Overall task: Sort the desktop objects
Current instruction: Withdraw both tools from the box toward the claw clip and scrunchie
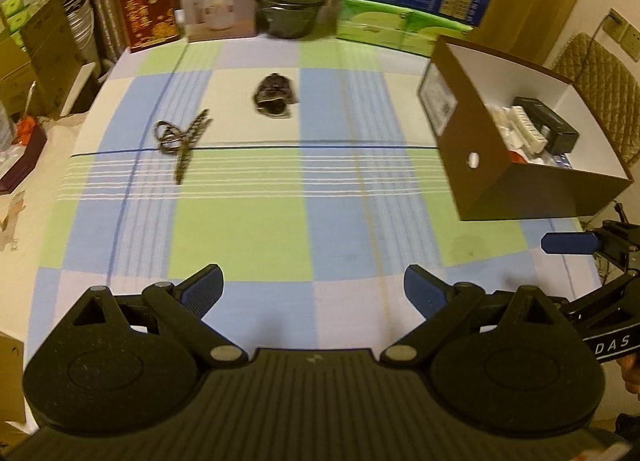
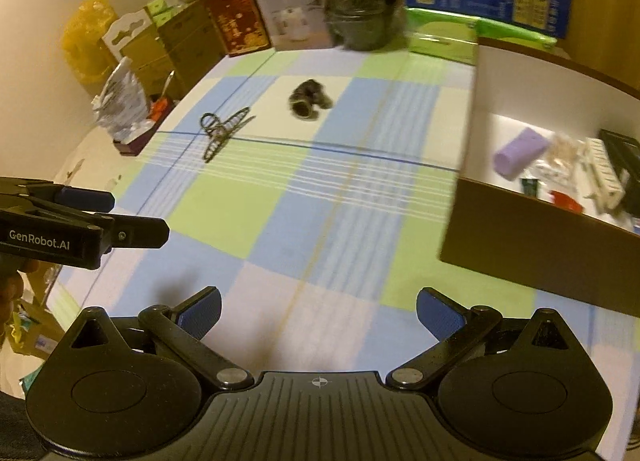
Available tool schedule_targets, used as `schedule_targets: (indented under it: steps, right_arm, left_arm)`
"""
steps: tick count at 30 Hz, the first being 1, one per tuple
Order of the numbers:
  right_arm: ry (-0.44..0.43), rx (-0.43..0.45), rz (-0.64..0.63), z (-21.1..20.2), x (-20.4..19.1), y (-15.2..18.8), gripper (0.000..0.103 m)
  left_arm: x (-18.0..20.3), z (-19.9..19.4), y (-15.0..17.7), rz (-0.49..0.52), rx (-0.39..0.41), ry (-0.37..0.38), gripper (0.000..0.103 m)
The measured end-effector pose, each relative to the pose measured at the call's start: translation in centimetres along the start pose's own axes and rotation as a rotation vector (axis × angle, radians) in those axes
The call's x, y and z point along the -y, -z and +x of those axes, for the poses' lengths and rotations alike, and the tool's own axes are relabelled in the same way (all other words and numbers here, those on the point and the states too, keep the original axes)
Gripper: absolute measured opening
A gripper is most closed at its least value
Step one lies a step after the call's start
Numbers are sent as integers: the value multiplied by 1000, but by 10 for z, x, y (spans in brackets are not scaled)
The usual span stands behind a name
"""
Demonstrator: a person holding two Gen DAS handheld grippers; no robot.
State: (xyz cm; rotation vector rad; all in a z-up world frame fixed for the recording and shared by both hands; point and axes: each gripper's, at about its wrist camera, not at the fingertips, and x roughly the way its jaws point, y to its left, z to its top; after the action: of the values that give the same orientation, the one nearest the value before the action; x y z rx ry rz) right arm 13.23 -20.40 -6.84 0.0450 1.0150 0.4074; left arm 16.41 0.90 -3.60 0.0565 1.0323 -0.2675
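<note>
Two things are left loose on the checked tablecloth [image 1: 240, 229]: a dark metal hair claw clip [image 1: 182, 139] lying splayed on its side, left of centre, and a dark crumpled scrunchie-like bundle [image 1: 274, 96] further back, well apart from it; blur hides what the bundle really is. Both look small, light and easy to pinch. To the right stands the open brown cardboard box [image 1: 480, 165], already holding a lilac cylinder [image 2: 520, 153], a white plug-like piece [image 1: 520, 129] and a black block [image 1: 548, 125], so the sorting seems well along, between picks. The left gripper [image 1: 312, 291] hovers over the near cloth, fingers spread wide and empty; the right gripper [image 2: 318, 311] is likewise wide and empty, beside the box. Next, I judge, one must reach forward to the clip or bundle, close on it, and carry it to the box
</note>
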Motion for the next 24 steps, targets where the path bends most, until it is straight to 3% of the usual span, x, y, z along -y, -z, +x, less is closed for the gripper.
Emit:
schedule_targets:
  steps: [13,24]
  right_arm:
    - [-19,-17,0,47,-37,-18,101]
    - [24,45,-9,78,-48,-37,101]
  left_arm:
    - [-64,6,-3,-37,-3,-45,95]
    - [-102,28,-15,-44,12,-64,95]
